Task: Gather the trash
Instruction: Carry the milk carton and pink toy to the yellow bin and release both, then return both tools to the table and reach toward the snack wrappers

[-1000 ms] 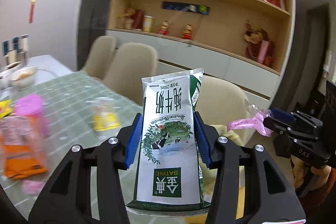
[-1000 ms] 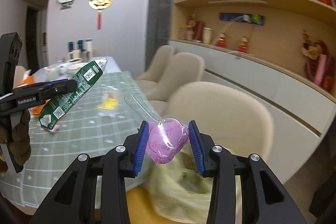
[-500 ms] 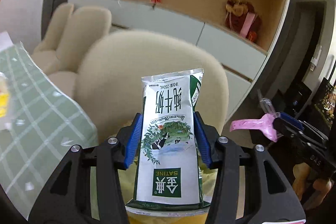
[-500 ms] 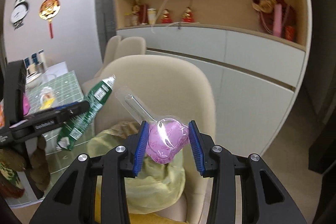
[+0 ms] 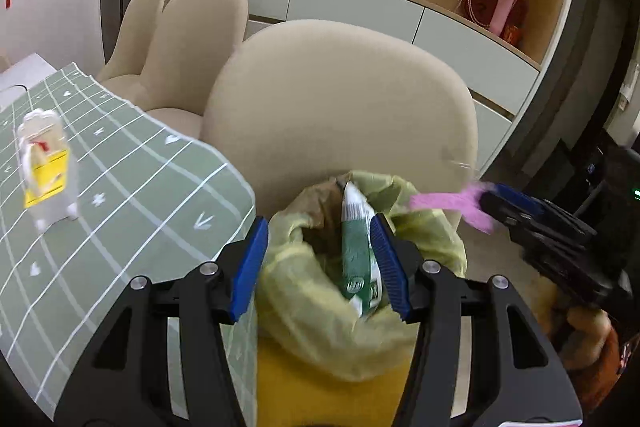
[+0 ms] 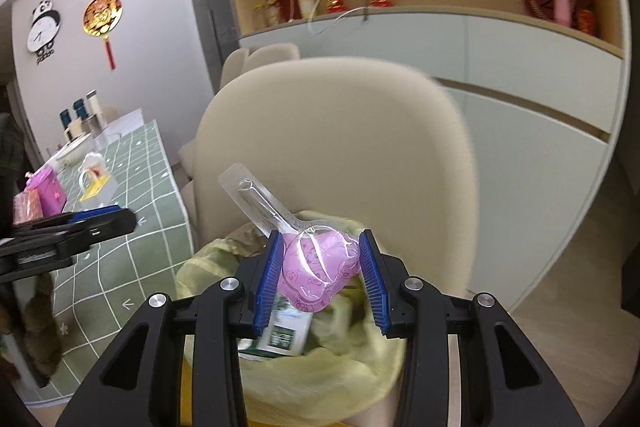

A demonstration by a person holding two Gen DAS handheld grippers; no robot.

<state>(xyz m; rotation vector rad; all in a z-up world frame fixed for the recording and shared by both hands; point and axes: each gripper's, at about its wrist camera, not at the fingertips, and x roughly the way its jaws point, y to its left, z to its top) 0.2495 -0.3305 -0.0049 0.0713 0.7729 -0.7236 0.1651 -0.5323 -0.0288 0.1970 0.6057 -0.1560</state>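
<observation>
A yellow-green trash bag (image 5: 312, 311) stands open in front of a beige chair. My left gripper (image 5: 320, 267) hangs open right over its mouth. The green and white milk carton (image 5: 358, 259) lies loose inside the bag, leaning near the right pad, and it also shows in the right wrist view as the carton (image 6: 284, 331) down in the bag (image 6: 320, 383). My right gripper (image 6: 320, 277) is shut on a pink packet (image 6: 316, 263) with a clear plastic spoon sleeve, just above the bag's right side. From the left wrist view the right gripper (image 5: 520, 215) holds the pink packet (image 5: 448, 203) beside the bag.
The beige chair (image 5: 340, 99) backs the bag closely. To the left is a table with a green checked cloth (image 5: 120, 211), bearing a clear packet with a yellow label (image 5: 46, 163) and pink packets (image 6: 44, 193). A white sideboard (image 6: 520, 87) and shelves stand behind.
Both grippers swung from over the table down to the bag. The left jaws widened and the milk carton dropped into the bag. The right still grips the pink packet.
</observation>
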